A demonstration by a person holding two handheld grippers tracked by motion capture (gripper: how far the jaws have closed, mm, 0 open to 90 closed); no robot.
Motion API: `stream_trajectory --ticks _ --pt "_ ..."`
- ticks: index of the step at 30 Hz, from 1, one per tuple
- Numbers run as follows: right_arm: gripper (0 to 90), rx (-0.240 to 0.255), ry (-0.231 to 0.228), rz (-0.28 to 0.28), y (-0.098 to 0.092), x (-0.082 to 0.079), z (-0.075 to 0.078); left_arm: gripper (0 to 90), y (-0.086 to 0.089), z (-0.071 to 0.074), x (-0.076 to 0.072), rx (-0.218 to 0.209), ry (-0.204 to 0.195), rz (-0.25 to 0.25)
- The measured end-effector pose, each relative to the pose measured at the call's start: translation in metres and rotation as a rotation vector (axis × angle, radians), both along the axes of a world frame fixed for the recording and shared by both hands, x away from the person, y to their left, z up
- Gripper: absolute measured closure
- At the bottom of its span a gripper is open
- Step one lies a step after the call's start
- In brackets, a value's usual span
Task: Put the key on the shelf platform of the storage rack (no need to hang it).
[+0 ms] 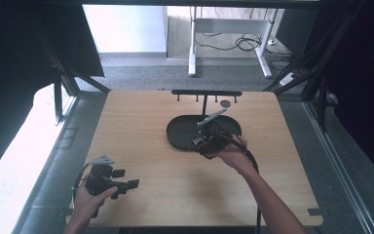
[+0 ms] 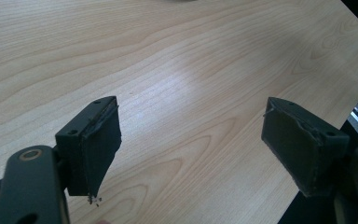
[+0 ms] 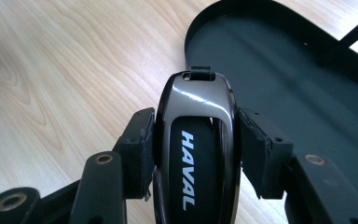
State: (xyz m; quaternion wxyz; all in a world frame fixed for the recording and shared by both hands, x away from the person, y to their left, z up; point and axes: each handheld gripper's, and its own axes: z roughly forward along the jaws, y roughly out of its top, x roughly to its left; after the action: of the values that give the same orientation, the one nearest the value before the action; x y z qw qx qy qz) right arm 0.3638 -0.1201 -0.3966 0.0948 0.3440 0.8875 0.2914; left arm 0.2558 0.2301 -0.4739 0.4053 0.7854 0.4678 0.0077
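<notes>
R gripper point(image 3: 193, 154) – pads clamped on the flanks of a car key fob point(image 3: 196, 140), glossy black-and-chrome shell, "HAVAL" lettering running along its length. Grip sits abt mid-body, one pad per long side, so the fob can't pivot and the loop end point(image 3: 200, 72) pokes out free ahead of the jaws. Probably deliberate: a free loop is the part you'd want exposed for hooking or for setting the fob down nose-first.

Fob location: in the R jaws, at the near rim of the black oval tray point(image 3: 279, 70), nose aimed over the tray floor. Can't tell from the right gripper view whether it's touching the wood or held just off it.

High view: R gripper point(image 1: 205, 142) at the tray's point(image 1: 177, 131) front edge, hand point(image 1: 231, 153) behind it, forearm coming in from lower R. Tray forms the base of a stand w/ an upright post and a crossbar point(image 1: 206, 92) carrying small hooks – one roundish tag point(image 1: 225, 103) hangs near the R end. A silvery, handle-like piece point(image 1: 213, 117) lies slanted across the tray; what it is – unclear.

L gripper point(image 2: 191, 149) – jaws spread wide, nothing between, only bare wood table point(image 2: 177, 70) beneath. In high view it point(image 1: 108, 179) sits at the table's near-L corner, well apart from the tray. Reads as parked, kept clear of the R hand's work.

Judgement: fob is either bound for tray or hook – hook would need the loop lined up w/ care.
</notes>
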Motion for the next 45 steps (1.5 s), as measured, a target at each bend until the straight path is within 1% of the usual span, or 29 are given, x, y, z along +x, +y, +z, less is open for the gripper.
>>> stream_trajectory --ticks 5,12,16,24,33,40,45 --pt "49.6 0.004 -0.001 -0.013 0.0 0.006 0.003 20.0 0.001 0.0 0.0 0.0 -0.002 -0.001" --pt "49.6 0.005 0.004 -0.026 0.0 0.013 0.003 19.8 0.001 0.0 0.0 -0.001 -0.002 0.003" --pt "49.6 0.009 -0.008 -0.037 0.0 0.018 0.004 19.8 0.002 0.0 0.0 -0.002 -0.003 0.005" --pt "49.6 0.011 -0.005 -0.051 0.001 0.028 0.006 19.8 0.002 0.0 0.0 0.0 -0.002 0.001" --pt "49.6 0.011 0.003 -0.072 0.0 0.039 0.005 19.8 0.002 0.0 0.0 0.001 -0.001 0.0" --pt "49.6 0.015 0.002 -0.092 -0.001 0.05 0.008 19.8 0.002 0.0 0.0 0.0 -0.002 0.002" --pt "49.6 0.011 0.009 -0.111 0.0 0.057 0.004 19.8 0.003 0.0 0.0 0.0 -0.001 0.004"
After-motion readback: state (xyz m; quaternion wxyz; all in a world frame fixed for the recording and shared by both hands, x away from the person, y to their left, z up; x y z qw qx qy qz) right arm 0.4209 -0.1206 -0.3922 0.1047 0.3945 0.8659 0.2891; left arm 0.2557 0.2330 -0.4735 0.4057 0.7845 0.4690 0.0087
